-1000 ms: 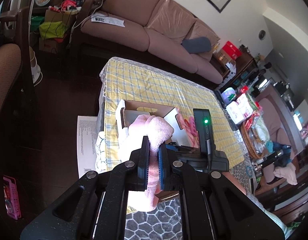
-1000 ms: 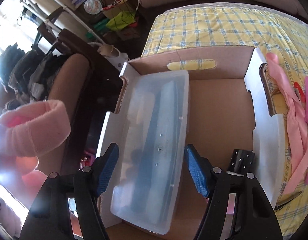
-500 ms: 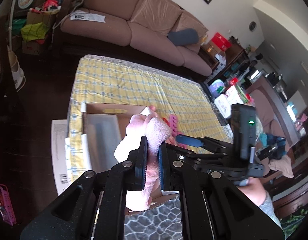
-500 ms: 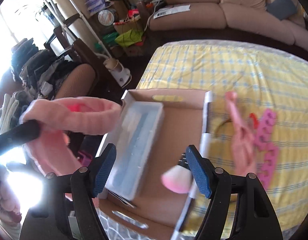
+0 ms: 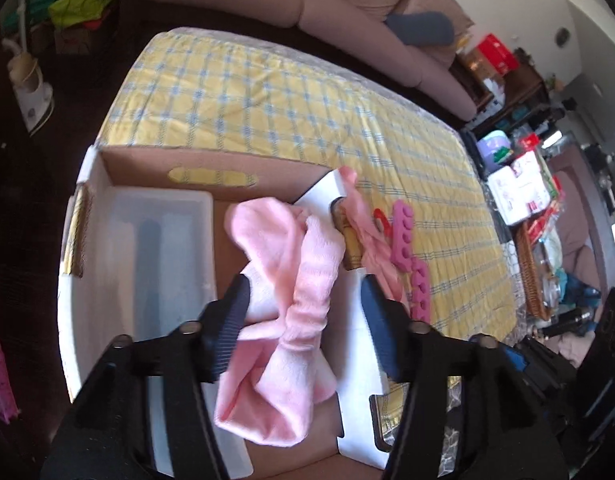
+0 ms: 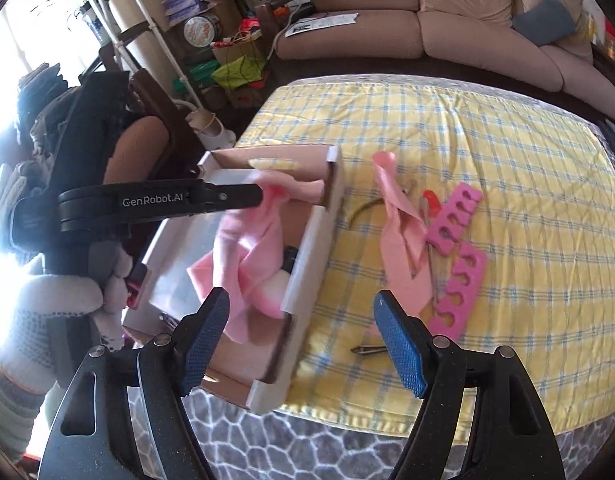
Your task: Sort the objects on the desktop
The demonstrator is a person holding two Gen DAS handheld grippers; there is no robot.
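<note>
1. My left claw is opening over the cardboard box. The pink headband lies between the jaws, but the pads no longer press on it and it is slumping into the box.
2. The headband's long axis runs away from the claw, bow end nearest me. It lies beside the clear plastic tray, which fills the box's left half.
3. My right claw is open and empty, hanging over the box's right wall and the yellow checked surface.
4. What I judge still needs sorting lies to the right of that wall: a pink ribbon, two magenta toe separators and small metal tweezers. The right claw is the nearer one, and the ribbon runs lengthwise away from it.
5. A second ago the left claw was pinched shut on the headband, up above the box; now it is lower and letting go. The right claw has pulled back from the tray.
</note>
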